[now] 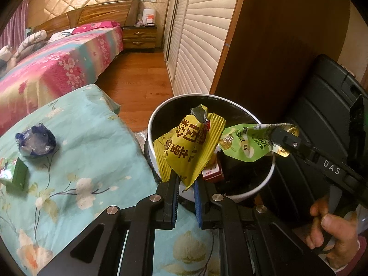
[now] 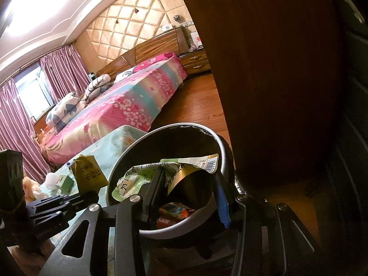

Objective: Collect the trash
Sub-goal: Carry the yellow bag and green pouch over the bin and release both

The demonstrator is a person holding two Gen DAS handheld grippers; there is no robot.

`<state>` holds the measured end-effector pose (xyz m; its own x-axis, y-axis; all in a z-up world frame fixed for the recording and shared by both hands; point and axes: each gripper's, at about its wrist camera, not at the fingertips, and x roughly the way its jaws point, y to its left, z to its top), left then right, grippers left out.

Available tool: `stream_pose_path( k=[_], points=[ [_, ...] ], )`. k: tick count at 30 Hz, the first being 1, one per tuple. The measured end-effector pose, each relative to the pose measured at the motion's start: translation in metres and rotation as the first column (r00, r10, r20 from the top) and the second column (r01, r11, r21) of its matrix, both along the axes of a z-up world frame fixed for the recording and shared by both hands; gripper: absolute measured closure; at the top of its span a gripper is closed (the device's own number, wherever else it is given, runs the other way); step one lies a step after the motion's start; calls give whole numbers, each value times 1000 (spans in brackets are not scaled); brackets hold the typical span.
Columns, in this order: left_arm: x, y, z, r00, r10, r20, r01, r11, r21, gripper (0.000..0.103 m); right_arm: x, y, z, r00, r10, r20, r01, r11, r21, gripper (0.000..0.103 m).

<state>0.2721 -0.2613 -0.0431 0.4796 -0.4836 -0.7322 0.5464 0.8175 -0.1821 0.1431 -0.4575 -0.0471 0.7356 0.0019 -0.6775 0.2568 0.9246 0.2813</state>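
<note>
A white trash bin [image 1: 250,193] with a dark inside stands beside the floral bed cover; it also shows in the right wrist view [image 2: 174,230]. My left gripper [image 1: 186,179] is shut on a yellow snack wrapper [image 1: 184,149] and holds it over the bin's near rim. My right gripper [image 2: 191,184] is open, its jaws wide apart over the bin, with a green wrapper [image 2: 128,181] draped on its left finger; the green wrapper also shows in the left wrist view [image 1: 243,145]. A red packet [image 1: 212,172] lies in the bin.
A crumpled dark blue wrapper [image 1: 35,143] and a green box [image 1: 13,172] lie on the turquoise floral cover [image 1: 96,151]. A dark wooden wardrobe panel [image 1: 276,46] stands behind the bin. A pink floral bed [image 1: 53,69] lies beyond, across wooden floor [image 1: 140,78].
</note>
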Motion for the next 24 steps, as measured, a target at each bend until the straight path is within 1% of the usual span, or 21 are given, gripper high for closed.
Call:
stream_pose_path(
  k=[12,19,22,24],
  points=[
    [7,-17,-1,1000,-25,2,25,999,25,92,7,-2,0,1000,4,-25,-5,998,-58,61],
    [9,-22,-2,999,-30,-11,31,999,35,91,12,-5,0,999,1,-44,-5,996,-88,61],
    [12,-24,-3,999,-31,-18,32,999,37,88,14,-6,0,999,-2,-51,-3,996,-92,61],
    [13,-27,-3,999,-35,-20,36,998,45,83,15,-7,-1,998,-4,-55,-1,996,-92,61]
  ],
)
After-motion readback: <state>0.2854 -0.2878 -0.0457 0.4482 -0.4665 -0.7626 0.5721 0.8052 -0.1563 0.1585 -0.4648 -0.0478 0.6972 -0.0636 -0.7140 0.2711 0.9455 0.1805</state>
